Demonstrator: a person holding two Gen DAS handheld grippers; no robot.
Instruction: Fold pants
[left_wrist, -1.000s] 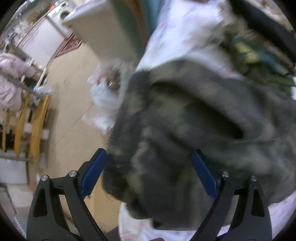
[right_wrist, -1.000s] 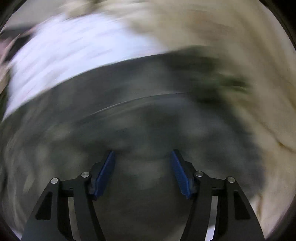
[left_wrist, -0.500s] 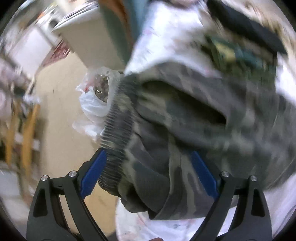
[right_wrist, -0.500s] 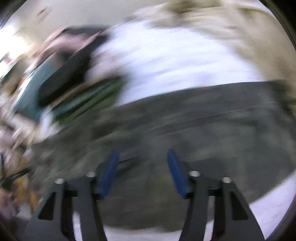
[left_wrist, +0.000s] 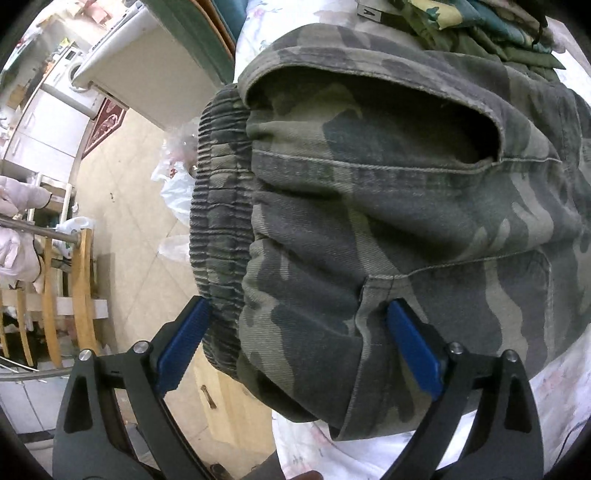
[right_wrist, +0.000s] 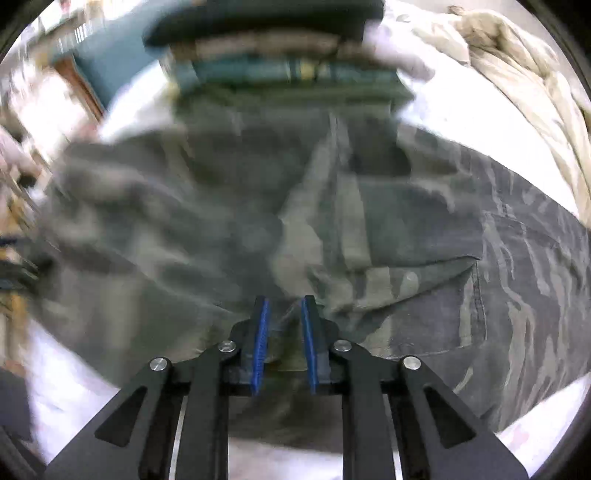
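Surface: a white sheet with a faint floral print (left_wrist: 561, 391) covered the bed or table the work was done on; the camouflage pants lay on it and overhung its left edge
Room: pale tiled floor (left_wrist: 122, 206) lay to the left in the left wrist view, with a white plastic bag (left_wrist: 177, 184) on it, wooden chair slats (left_wrist: 79, 291) at the far left and a white appliance (left_wrist: 55, 107) behind
Other cloth: a stack of folded green and teal garments (right_wrist: 291, 74) sat just past the pants, and a beige garment (right_wrist: 524, 85) lay rumpled at the upper right in the right wrist view
Pants: grey-green camouflage pants (left_wrist: 406, 206), thick twill, bunched near the sheet's edge, with a ribbed elastic waistband (left_wrist: 218, 221) hanging off the side and a pocket gaping at the top
Left gripper: the left gripper (left_wrist: 295, 343) stood spread wide over the waistband end; its blue pads (left_wrist: 413, 350) flanked the cloth, the right one appearing to touch a seam, with no pinch visible
Right gripper: the right gripper (right_wrist: 284, 325) was nearly pressed together and closing, jaws a narrow gap apart, with a raised fold of the pants apparently between the pads, though blur hid whether they pressed it
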